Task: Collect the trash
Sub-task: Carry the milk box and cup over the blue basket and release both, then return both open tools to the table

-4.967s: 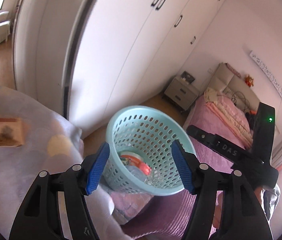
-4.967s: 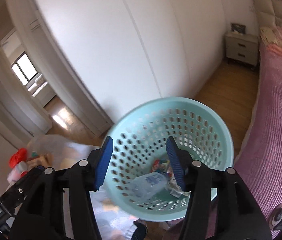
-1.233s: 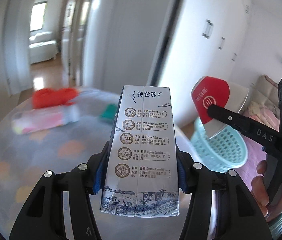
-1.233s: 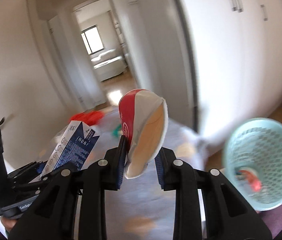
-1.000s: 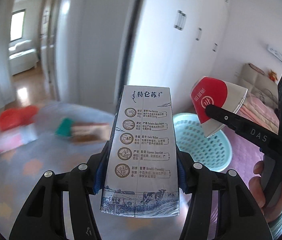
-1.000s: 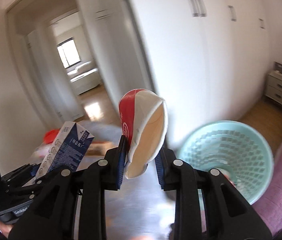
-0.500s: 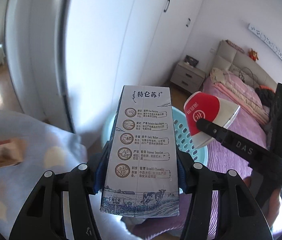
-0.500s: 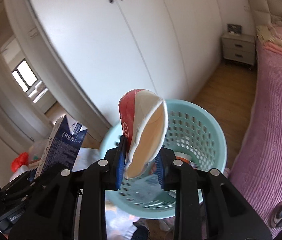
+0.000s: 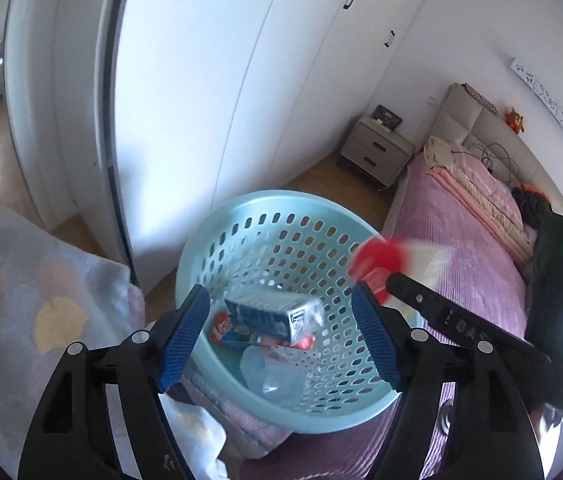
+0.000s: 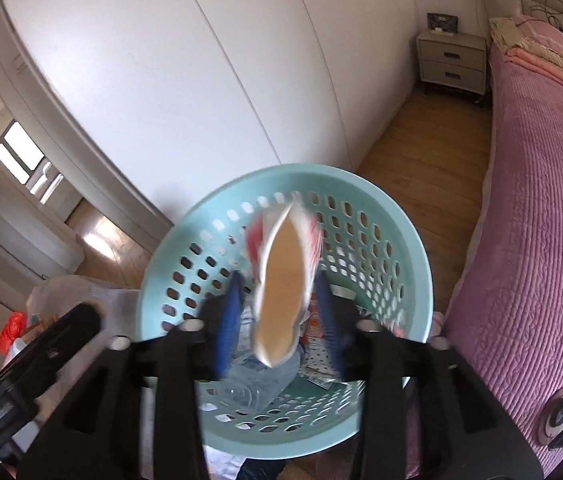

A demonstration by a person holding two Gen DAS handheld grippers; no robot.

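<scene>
Dropping trash: my left gripper [image 9: 279, 336] gapes empty, carton [image 9: 271, 316] in basket [image 9: 241, 216] — right gripper [image 10: 277, 330] widening around the blurred cup [image 10: 281, 284]; table [image 9: 13, 264] litter remains.

carton [image 9: 271, 314] in basket [image 9: 217, 236] | bottle [image 9: 277, 378] below carton | bed [image 9: 465, 264] right of basket | wardrobe [image 9: 209, 80] behind

Both wrist views above basket [image 9: 201, 248]

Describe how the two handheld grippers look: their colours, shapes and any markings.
Both the left gripper and the right gripper have glossy black plastic jaws with triangular cut-outs and silver pivot screws. The fingers carry blue textured pads. In the left wrist view, the right gripper's black body shows blurred white lettering and a green light. No cables or sleeves are visible.
</scene>
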